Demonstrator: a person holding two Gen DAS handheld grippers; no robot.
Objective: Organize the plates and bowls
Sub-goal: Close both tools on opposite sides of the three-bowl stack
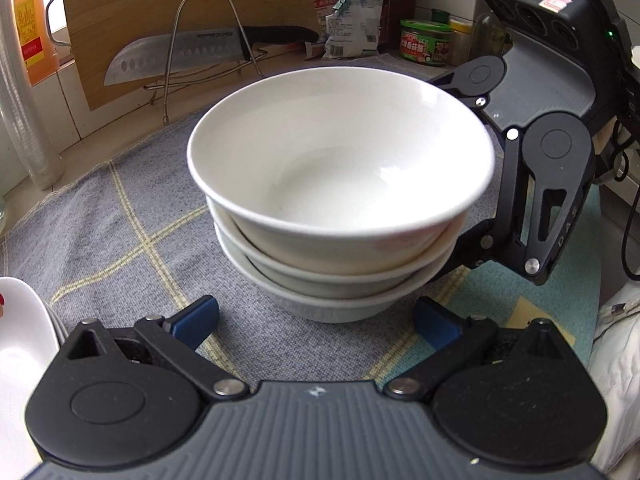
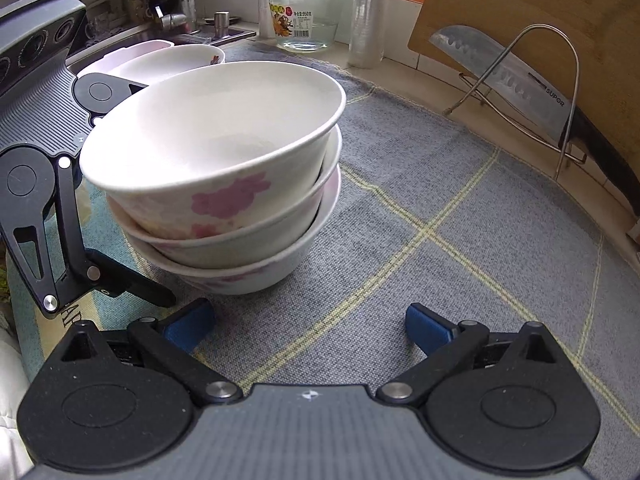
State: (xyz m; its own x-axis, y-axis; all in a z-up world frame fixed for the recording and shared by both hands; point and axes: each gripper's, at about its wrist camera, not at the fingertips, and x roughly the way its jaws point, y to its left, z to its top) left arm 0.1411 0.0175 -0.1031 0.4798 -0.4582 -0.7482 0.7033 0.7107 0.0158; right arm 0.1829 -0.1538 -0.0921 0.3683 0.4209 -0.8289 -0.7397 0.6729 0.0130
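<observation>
Both our grippers, left gripper (image 1: 316, 320) and right gripper (image 2: 310, 326), hold their blue fingers (image 1: 196, 320) spread wide and empty just beside the stack of bowls (image 1: 340, 200) on the grey cloth (image 2: 440, 220). Its top bowl (image 2: 212, 136) sits tilted; we judge a nudge could slide it off.

The stack of bowls (image 2: 224, 184) is white, with pink flower prints on the outer walls (plain white inside). Under the stack lies a grey-blue cloth (image 2: 460, 280) crossed by pale yellow check lines; beside the stack it turns teal (image 1: 496, 292). Both grippers (image 1: 316, 320) (image 2: 310, 322) are black with blue finger pads. Behind the stack stand a tan cutting board (image 1: 160, 12), a steel knife (image 1: 176, 54) with a black handle, and a green-lidded jar (image 1: 426, 42).
</observation>
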